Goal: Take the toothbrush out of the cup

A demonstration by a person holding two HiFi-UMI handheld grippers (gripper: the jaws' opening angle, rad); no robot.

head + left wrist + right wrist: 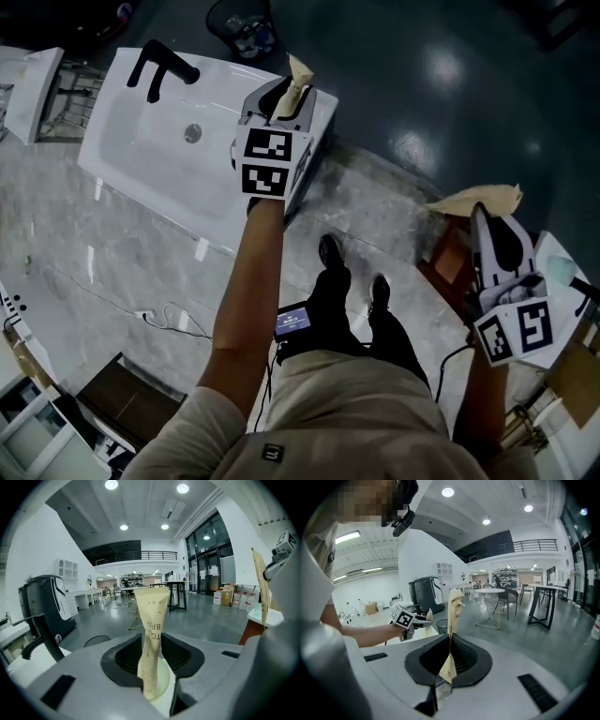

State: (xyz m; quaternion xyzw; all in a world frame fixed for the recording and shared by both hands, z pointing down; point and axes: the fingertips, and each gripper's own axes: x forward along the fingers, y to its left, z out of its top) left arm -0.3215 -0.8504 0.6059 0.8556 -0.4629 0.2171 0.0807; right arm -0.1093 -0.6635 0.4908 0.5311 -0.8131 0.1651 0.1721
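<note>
Tan paper, a printed wrapper (152, 620), is seen loose between the parted jaws of the left gripper (287, 101) near the white sink (141, 150), while a second paper strip (453, 609) is clamped by the right gripper (449, 660); whether a toothbrush is held inside cannot be told.

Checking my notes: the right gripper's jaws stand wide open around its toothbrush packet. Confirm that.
Wrong in one respect: the right gripper has its jaws shut on the toothbrush packet, not wide open around it. The right gripper view shows this.
</note>
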